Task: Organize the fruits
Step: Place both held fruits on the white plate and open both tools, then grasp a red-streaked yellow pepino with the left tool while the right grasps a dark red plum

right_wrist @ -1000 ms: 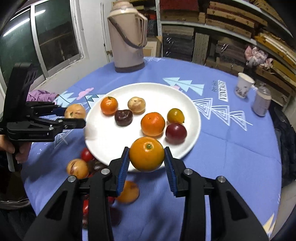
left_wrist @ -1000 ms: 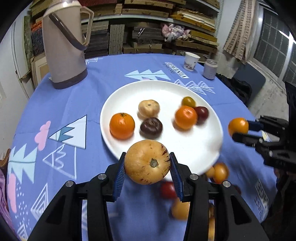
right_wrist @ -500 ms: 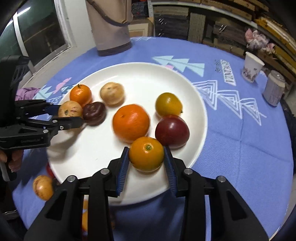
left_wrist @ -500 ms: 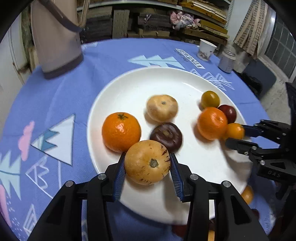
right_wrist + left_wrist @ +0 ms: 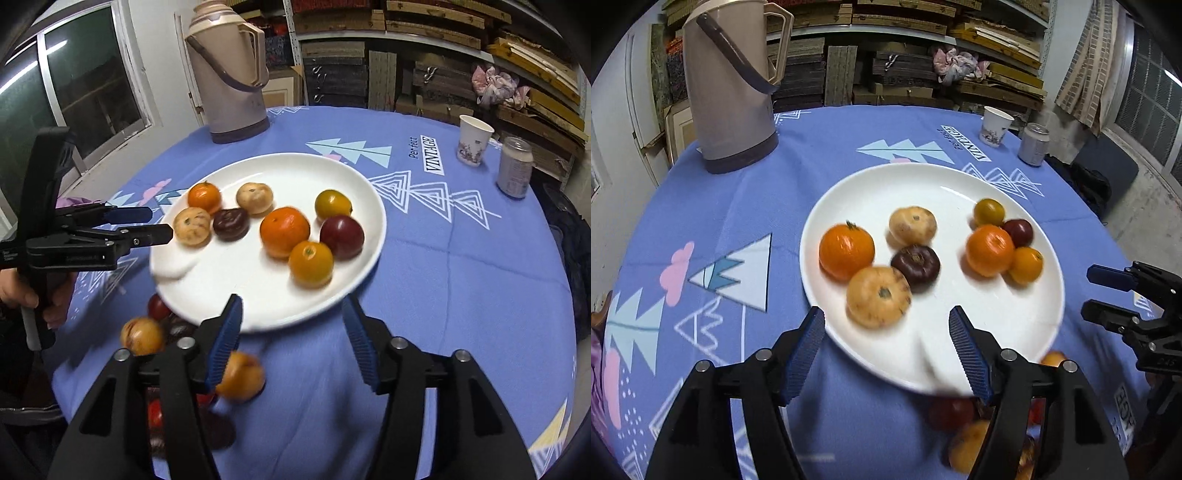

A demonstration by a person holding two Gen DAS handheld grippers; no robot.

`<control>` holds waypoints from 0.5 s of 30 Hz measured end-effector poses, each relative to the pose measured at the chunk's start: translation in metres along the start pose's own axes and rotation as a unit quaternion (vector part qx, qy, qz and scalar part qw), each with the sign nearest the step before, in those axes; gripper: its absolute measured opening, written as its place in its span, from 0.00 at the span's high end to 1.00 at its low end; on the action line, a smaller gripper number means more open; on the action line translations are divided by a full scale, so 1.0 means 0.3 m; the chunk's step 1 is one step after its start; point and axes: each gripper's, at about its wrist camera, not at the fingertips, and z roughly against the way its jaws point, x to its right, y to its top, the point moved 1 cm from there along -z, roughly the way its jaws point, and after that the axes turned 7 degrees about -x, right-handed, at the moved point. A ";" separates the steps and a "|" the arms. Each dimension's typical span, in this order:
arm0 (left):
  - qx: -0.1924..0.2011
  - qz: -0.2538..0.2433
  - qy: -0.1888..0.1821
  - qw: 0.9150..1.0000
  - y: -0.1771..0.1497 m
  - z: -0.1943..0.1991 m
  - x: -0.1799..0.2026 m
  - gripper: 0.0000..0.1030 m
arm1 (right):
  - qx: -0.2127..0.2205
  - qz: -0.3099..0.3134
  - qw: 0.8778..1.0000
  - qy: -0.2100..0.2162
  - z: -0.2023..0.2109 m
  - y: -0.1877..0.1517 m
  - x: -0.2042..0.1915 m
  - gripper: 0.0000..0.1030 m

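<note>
A round table under a blue patterned cloth (image 5: 820, 177) carries a white plate (image 5: 886, 188), a beige thermos jug (image 5: 731, 92), a paper cup (image 5: 995, 125) and a can (image 5: 1033, 147) at the far edge, plus loose fruits (image 5: 142, 335) beside the plate's near rim

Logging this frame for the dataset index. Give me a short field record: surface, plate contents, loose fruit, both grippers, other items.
surface: round table with blue patterned cloth
plate: white plate, eight fruits on it
left cluster: orange, two tan fruits, one dark fruit
right cluster: large orange, small orange, yellow fruit, dark red fruit
loose fruit: several on the cloth by the plate's near edge
left gripper: jaws opening, nothing between them
right gripper: jaws opening, nothing between them
other items: thermos jug, paper cup, can
</note>
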 end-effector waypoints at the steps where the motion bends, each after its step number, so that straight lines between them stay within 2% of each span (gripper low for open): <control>1: -0.001 0.001 -0.001 1.000 -0.013 0.007 0.004 0.32 | 0.001 -0.001 1.000 -0.002 0.015 -0.021 -0.006 0.39; 8: -0.012 0.001 -0.017 1.000 -0.119 0.051 0.037 0.32 | 0.008 -0.018 1.000 0.006 0.089 -0.138 -0.030 0.34; 11: -0.016 0.000 -0.021 1.000 -0.154 0.066 0.051 0.31 | 0.014 -0.026 1.000 0.005 0.110 -0.179 -0.041 0.27; 15: -0.015 0.001 -0.024 1.000 -0.192 0.090 0.064 0.31 | 0.019 -0.032 0.999 0.012 0.133 -0.218 -0.059 0.27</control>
